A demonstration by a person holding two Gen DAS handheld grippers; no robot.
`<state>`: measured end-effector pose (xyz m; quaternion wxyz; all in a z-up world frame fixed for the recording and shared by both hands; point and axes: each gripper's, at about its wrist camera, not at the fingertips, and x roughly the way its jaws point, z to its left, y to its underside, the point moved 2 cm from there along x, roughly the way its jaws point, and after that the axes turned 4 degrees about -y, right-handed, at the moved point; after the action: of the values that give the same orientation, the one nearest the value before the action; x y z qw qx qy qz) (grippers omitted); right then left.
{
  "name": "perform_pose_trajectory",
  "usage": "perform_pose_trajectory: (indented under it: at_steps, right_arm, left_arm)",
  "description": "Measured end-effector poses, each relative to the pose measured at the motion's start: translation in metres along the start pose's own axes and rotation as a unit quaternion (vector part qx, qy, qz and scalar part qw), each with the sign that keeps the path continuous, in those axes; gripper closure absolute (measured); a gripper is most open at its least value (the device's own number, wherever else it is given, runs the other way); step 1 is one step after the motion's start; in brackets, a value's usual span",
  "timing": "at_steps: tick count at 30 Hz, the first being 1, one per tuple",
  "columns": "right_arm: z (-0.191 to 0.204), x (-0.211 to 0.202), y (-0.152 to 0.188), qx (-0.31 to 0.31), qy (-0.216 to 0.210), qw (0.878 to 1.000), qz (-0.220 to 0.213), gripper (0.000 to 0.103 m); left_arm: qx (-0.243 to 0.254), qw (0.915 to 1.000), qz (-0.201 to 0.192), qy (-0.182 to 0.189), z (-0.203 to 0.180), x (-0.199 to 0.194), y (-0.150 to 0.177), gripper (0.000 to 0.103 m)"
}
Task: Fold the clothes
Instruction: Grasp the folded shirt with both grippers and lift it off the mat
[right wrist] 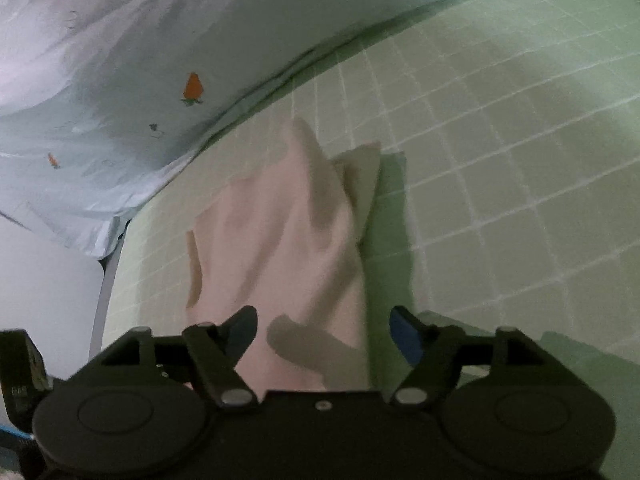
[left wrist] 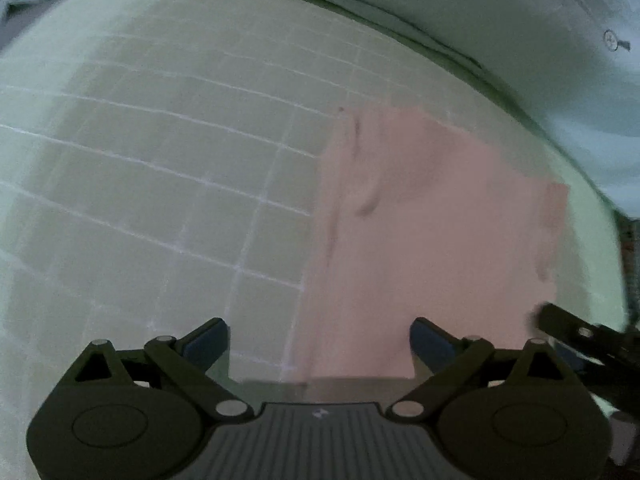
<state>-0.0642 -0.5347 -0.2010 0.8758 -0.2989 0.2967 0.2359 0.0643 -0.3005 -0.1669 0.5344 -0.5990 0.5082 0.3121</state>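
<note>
A pink garment (left wrist: 432, 216) lies on the green gridded mat (left wrist: 160, 160). In the left wrist view it looks folded into a flat rectangle, right of centre. My left gripper (left wrist: 320, 340) is open and empty, its near edge over the garment's near left corner. The other gripper (left wrist: 580, 332) shows at the right edge. In the right wrist view the pink garment (right wrist: 288, 240) is rumpled, with a raised fold at its far end. My right gripper (right wrist: 324, 328) is open, jaws wide, above the garment's near end.
A pale blue sheet with carrot prints (left wrist: 480, 8) borders the mat on the far side; it also shows in the right wrist view (right wrist: 100, 100). The mat's grid (right wrist: 500, 160) stretches right. A white surface (right wrist: 40, 280) lies beyond the mat's left edge.
</note>
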Motion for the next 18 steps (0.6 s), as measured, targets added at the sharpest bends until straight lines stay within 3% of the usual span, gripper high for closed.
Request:
perform_pose_trajectory:
  at_steps: [2, 3, 5, 6, 7, 8, 9, 12, 18]
  right_arm:
    - [0.004, 0.013, -0.001, 0.009, 0.003, 1.000, -0.004, 0.022]
    - [0.008, 0.018, -0.001, 0.011, 0.003, 1.000, -0.009, 0.015]
    - [0.017, 0.025, 0.003, 0.002, 0.003, 1.000, -0.014, 0.013]
    - [0.023, 0.028, 0.006, -0.007, 0.007, 1.000, -0.016, 0.016]
    - [0.030, 0.032, 0.009, -0.018, 0.007, 1.000, -0.014, 0.023]
    - [0.037, 0.034, 0.012, -0.031, 0.016, 0.999, -0.010, 0.043]
    - [0.042, 0.036, 0.015, -0.035, 0.020, 0.999, -0.007, 0.054]
    - [0.047, 0.027, 0.020, -0.026, 0.022, 0.999, -0.018, 0.068]
    - [0.055, -0.027, 0.039, -0.071, 0.045, 0.996, -0.041, 0.073]
  left_arm:
    - [0.014, 0.9998, -0.012, 0.011, -0.002, 0.002, -0.003, 0.007]
    - [0.013, 0.9995, -0.024, 0.015, -0.003, 0.001, -0.002, 0.013]
    - [0.014, 0.9985, -0.044, 0.029, -0.004, 0.001, -0.001, 0.023]
    - [0.015, 0.9979, -0.051, 0.038, -0.004, 0.001, -0.001, 0.033]
    - [0.013, 0.9971, -0.051, 0.054, -0.005, 0.002, 0.000, 0.052]
    - [0.010, 0.9962, -0.052, 0.069, -0.005, 0.003, 0.001, 0.060]
    - [-0.003, 0.9958, -0.048, 0.078, -0.004, 0.004, 0.001, 0.066]
    - [-0.005, 0.9950, -0.049, 0.087, -0.006, -0.003, 0.005, 0.085]
    - [0.020, 0.9913, -0.053, 0.119, -0.029, -0.039, 0.032, 0.086]
